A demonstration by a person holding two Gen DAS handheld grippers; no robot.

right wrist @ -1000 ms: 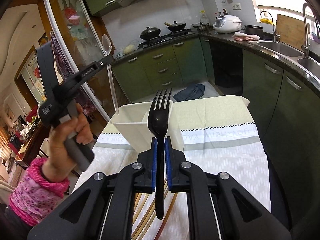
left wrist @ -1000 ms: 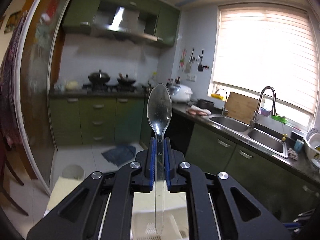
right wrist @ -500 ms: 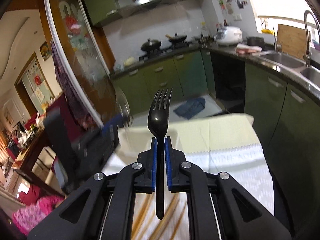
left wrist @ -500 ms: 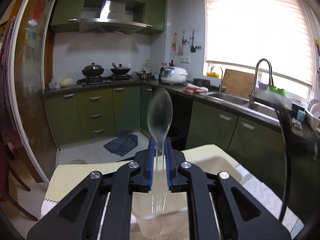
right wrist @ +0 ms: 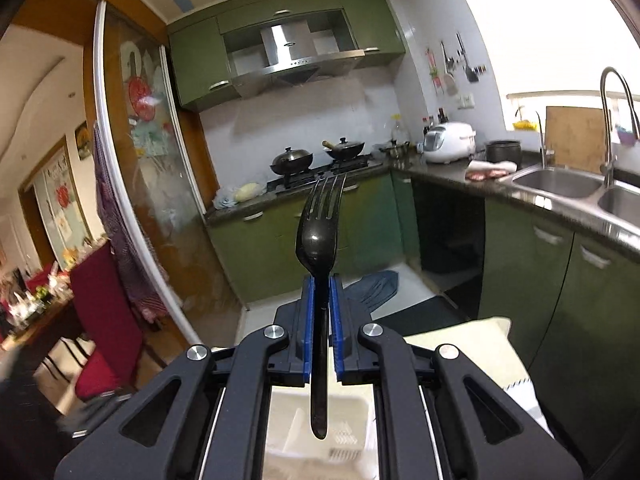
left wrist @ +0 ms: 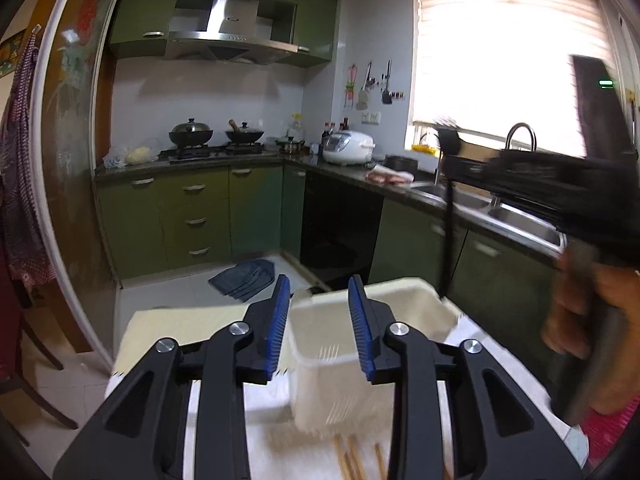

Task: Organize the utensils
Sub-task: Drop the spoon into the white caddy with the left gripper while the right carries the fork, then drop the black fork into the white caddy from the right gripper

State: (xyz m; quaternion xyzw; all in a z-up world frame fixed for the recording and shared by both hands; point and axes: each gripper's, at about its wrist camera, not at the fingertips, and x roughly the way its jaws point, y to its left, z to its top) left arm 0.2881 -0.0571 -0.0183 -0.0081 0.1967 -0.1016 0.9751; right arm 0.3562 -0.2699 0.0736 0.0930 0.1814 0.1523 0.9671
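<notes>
Your fork [right wrist: 320, 232] is glossy black plastic. The caddy [left wrist: 404, 312] looks like matt white plastic. The chopsticks [left wrist: 352, 460] are bare wood, on woven cloth [left wrist: 276, 448].

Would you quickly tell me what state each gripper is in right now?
Left gripper: open, holding nothing, above the white utensil basket.
Right gripper: closed on the black fork, tines up.

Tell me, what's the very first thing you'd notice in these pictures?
The black fork stands out first: it sits dead centre in the right wrist view, tines up, pinched between the blue pads of the right gripper above a white utensil basket. In the left wrist view, the left gripper gapes open with nothing in it, just in front of that same basket.
</notes>
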